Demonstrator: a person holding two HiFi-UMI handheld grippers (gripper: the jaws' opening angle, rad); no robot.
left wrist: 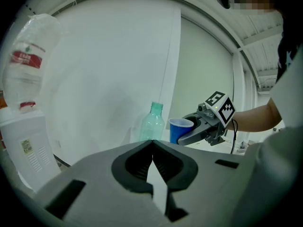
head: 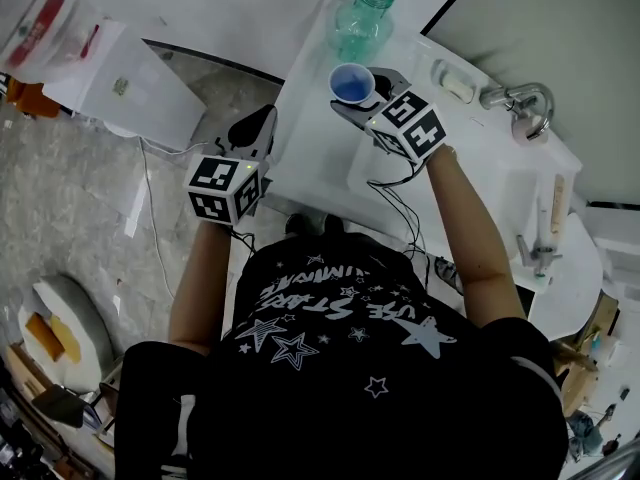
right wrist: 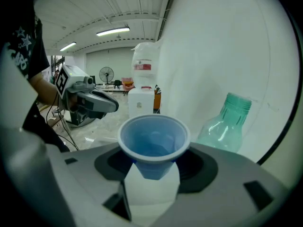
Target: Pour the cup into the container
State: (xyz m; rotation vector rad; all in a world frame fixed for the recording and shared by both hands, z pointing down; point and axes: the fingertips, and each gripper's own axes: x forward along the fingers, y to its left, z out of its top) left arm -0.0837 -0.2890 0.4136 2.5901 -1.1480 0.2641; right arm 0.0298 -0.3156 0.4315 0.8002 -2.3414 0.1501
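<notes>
Above the worktop's [head: 320,158] far edge, the right gripper [right wrist: 154,163] pinches the blue cup [right wrist: 154,136] low on its wall. The cup is upright, just beside the green bottle [right wrist: 226,124]. By the left edge, the left gripper [left wrist: 152,143] hangs with jaws pressed together on nothing. The cup looks like thin, light plastic that would probably buckle under a hard squeeze, so a gentle hold below the rim suits it. The bottle's narrow mouth calls for a slow tilt.

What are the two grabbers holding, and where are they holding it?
The right gripper holds the blue cup upright, its fingers squeezing the sides below the rim. The left gripper holds nothing; its fingers are shut together.
</notes>
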